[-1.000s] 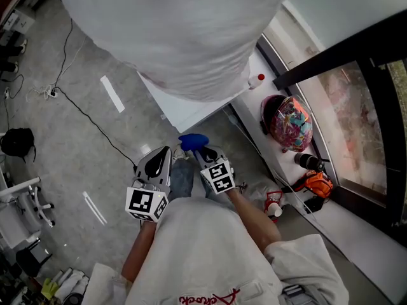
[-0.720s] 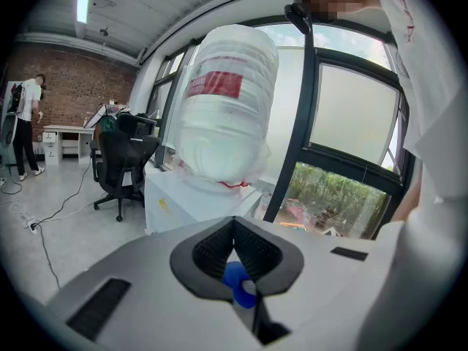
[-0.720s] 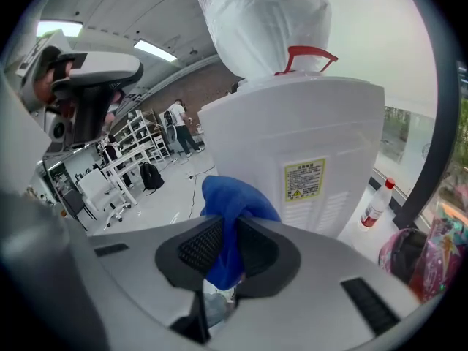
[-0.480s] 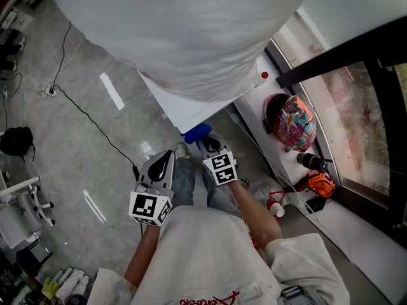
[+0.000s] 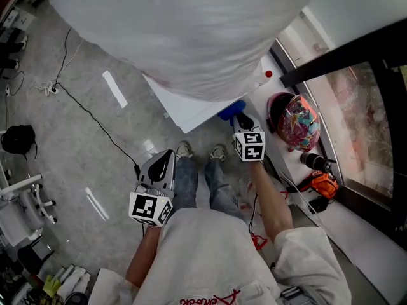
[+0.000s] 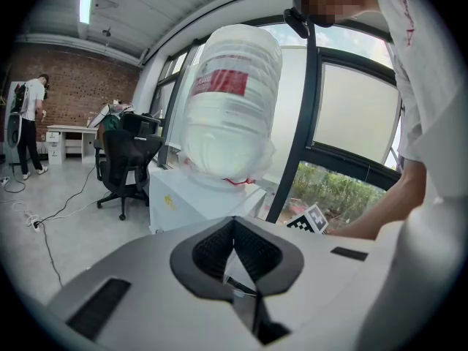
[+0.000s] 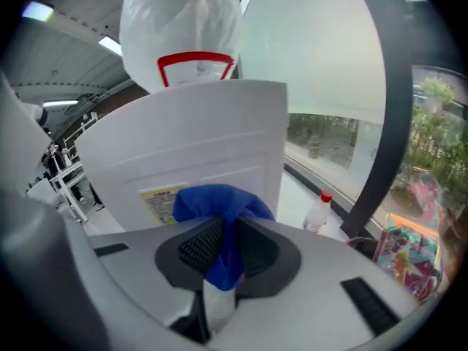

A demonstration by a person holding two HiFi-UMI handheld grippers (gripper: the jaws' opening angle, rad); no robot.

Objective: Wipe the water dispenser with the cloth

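The white water dispenser (image 5: 191, 103) stands ahead with a large plastic-wrapped bottle (image 5: 184, 30) on top; it also fills the right gripper view (image 7: 197, 159) and shows in the left gripper view (image 6: 197, 196). My right gripper (image 5: 238, 121) is shut on a blue cloth (image 5: 230, 110), bunched at the jaw tips (image 7: 219, 203) close to the dispenser's side panel. My left gripper (image 5: 159, 164) hangs lower left, away from the dispenser, jaws shut with nothing between them (image 6: 234, 258).
A window ledge (image 5: 280, 164) at right holds a small red-capped bottle (image 5: 266, 75), a colourful helmet (image 5: 294, 121) and orange gear (image 5: 320, 184). Cables (image 5: 82, 107) run over the grey floor. An office chair (image 6: 128, 159) and a standing person (image 6: 29, 123) are at far left.
My right gripper has carried the blue cloth rightward and up, from in front of the feet to the dispenser's right side. The left gripper has barely moved.
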